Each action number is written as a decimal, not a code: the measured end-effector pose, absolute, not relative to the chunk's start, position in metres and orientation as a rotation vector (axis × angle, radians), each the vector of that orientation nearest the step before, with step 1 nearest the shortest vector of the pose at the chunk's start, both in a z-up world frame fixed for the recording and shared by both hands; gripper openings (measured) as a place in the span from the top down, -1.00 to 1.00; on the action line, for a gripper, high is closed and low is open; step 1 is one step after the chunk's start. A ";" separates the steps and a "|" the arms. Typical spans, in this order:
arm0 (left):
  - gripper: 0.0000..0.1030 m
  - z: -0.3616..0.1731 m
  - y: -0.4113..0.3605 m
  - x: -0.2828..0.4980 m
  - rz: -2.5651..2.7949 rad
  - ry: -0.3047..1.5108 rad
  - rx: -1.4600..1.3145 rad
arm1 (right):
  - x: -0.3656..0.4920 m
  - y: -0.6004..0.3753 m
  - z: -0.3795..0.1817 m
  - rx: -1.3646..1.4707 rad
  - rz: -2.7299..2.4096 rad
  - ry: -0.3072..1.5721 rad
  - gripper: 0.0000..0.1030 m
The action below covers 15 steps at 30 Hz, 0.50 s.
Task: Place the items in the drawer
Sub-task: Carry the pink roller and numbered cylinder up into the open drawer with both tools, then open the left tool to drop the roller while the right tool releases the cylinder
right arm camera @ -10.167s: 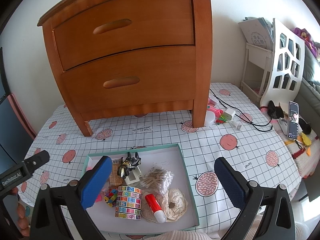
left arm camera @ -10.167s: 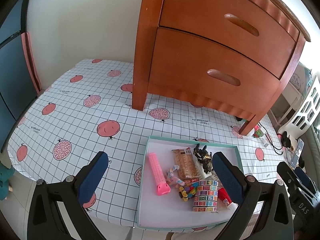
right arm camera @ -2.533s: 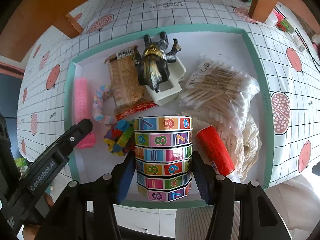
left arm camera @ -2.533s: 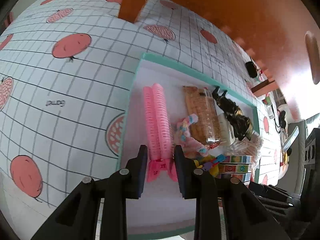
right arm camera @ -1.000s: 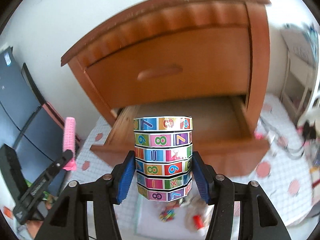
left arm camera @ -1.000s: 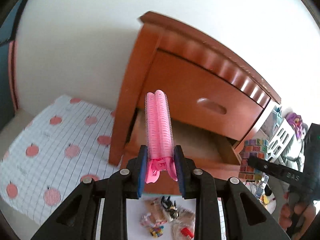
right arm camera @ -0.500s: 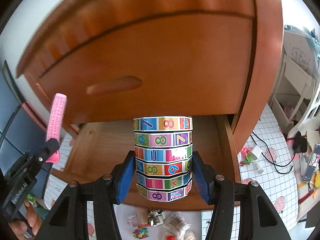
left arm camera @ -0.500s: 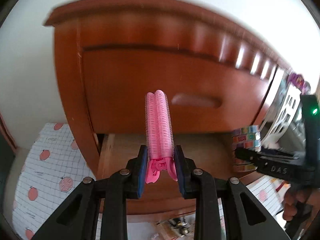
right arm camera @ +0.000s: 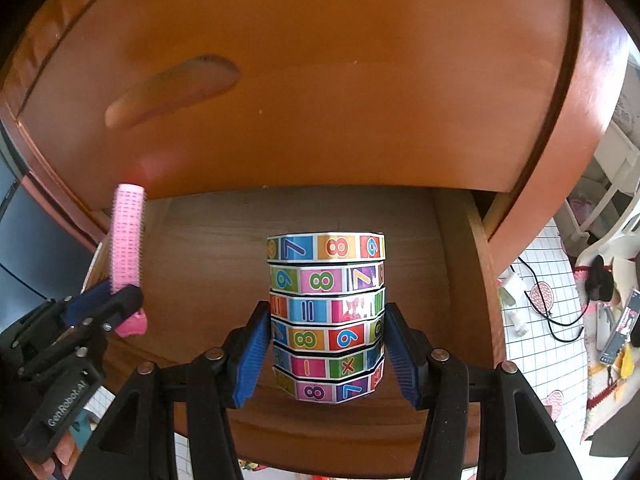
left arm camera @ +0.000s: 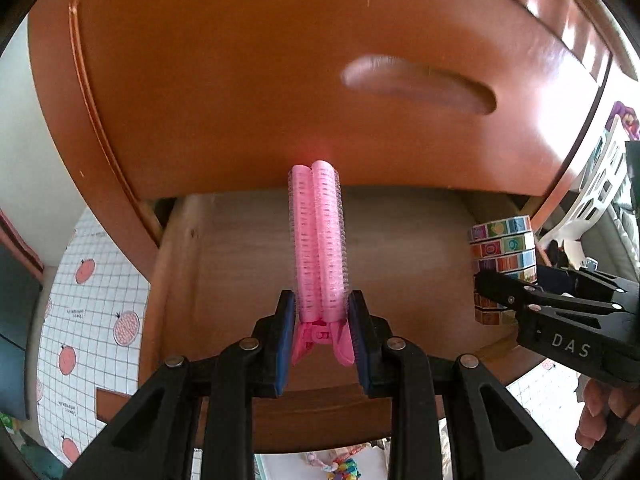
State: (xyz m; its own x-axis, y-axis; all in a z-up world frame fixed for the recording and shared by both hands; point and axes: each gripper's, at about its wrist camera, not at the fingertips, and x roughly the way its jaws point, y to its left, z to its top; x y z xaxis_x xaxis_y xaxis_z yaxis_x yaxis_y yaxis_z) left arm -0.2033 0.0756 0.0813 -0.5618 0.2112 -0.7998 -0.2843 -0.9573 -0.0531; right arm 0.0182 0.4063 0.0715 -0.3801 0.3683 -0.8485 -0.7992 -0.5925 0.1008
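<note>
My left gripper (left arm camera: 320, 336) is shut on a pink hair-roller clip (left arm camera: 318, 240), which sticks up over the open lower drawer (left arm camera: 248, 264) of the wooden nightstand. My right gripper (right arm camera: 326, 344) is shut on a colourful number-puzzle cylinder (right arm camera: 326, 312), held upright over the same drawer's wooden bottom (right arm camera: 208, 264). In the left wrist view the cylinder (left arm camera: 502, 248) and the right gripper (left arm camera: 560, 312) show at the right. The right wrist view has the pink clip (right arm camera: 127, 248) and the left gripper (right arm camera: 100, 300) at the left. The drawer bottom looks bare where it shows.
The shut upper drawer front (left arm camera: 320, 80) with its recessed handle (left arm camera: 418, 84) hangs just above the opening. A checked cloth with red fruit prints (left arm camera: 84, 304) lies at the left. Cables and small items (right arm camera: 540, 304) lie on the cloth at the right. A white rack (left arm camera: 600, 192) stands beyond.
Both grippers have moved forward and down with their loads, from in front of the nightstand to over the open lower drawer. The upper drawer front now fills the top of both views.
</note>
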 end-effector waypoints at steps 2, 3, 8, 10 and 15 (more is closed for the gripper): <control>0.45 0.078 0.076 -0.203 2.550 0.120 -1.303 | 0.019 0.406 0.070 -1.036 1.978 0.703 -0.14; 0.45 0.076 0.076 -0.203 2.550 0.118 -1.310 | 0.020 0.406 0.069 -1.038 1.979 0.711 -0.15; 0.44 0.077 0.074 -0.202 2.543 0.106 -1.331 | 0.022 0.402 0.071 -1.021 1.937 0.732 -0.15; 0.43 0.080 0.075 -0.200 2.549 0.122 -1.328 | 0.023 0.400 0.074 -1.022 1.935 0.726 -0.15; 0.06 0.088 0.073 -0.193 2.562 0.120 -1.308 | 0.027 0.401 0.078 -0.982 1.887 0.749 -0.27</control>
